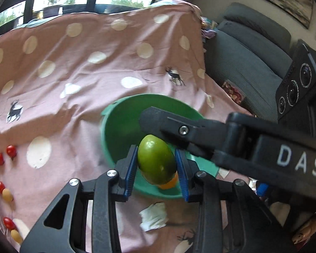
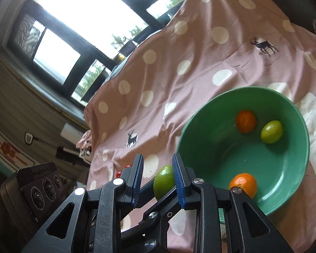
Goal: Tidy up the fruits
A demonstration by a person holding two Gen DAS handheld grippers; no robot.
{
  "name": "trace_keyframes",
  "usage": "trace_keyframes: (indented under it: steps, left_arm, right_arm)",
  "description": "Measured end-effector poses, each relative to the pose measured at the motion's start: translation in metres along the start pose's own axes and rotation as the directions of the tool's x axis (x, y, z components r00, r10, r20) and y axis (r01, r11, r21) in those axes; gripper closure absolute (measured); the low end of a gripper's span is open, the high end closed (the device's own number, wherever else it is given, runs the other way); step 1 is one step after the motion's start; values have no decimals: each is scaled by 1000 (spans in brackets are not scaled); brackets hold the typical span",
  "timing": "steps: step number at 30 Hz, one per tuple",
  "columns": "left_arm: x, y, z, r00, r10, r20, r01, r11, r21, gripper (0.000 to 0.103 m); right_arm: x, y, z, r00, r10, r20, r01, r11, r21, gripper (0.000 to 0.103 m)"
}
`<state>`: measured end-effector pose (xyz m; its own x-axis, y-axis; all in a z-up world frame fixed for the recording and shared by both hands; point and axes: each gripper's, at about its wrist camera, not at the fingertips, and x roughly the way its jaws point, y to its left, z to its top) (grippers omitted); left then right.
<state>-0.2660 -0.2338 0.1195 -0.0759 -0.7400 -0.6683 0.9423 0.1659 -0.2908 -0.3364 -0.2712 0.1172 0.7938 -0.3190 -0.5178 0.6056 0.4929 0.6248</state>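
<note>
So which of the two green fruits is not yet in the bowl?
The green fruit gripped by the left gripper above the bowl's edge. The other green fruit lies inside, beside an orange.

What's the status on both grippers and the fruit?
Left gripper shut on green fruit over bowl. Right gripper open, empty. Two oranges, one green fruit in bowl. Right gripper crosses above bowl.

A bowl (image 2: 284, 164) on the table (image 2: 179, 48), ahead-right of the right tongs (image 2: 158, 179), holds three fruits. A fourth fruit (image 1: 157, 160) sits between the left tongs (image 1: 157, 168), above the bowl. Tomatoes (image 1: 5, 156) lie far left.
</note>
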Motion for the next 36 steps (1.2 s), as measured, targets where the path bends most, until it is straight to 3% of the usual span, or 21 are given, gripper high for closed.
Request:
trace_keyframes:
  steps: [13, 20, 24, 31, 36]
  left_arm:
    - [47, -26, 1, 997, -30, -73, 33, 999, 33, 68]
    - [52, -25, -2, 997, -22, -71, 24, 999, 22, 68]
    - [44, -25, -5, 999, -8, -51, 10, 999, 44, 52]
    - [12, -4, -8, 1000, 17, 7, -17, 1000, -6, 35]
    - [-29, 31, -14, 993, 103, 56, -98, 992, -81, 32]
  right_arm:
    - [-24, -59, 10, 985, -152, 80, 132, 968, 212, 71]
    - [-25, -64, 9, 979, -188, 73, 169, 961, 221, 71]
    - [-24, -61, 9, 975, -211, 70, 192, 959, 209, 71]
    - [-24, -56, 9, 969, -232, 81, 213, 957, 195, 71]
    - [-18, -44, 9, 956, -283, 73, 270, 952, 144, 71]
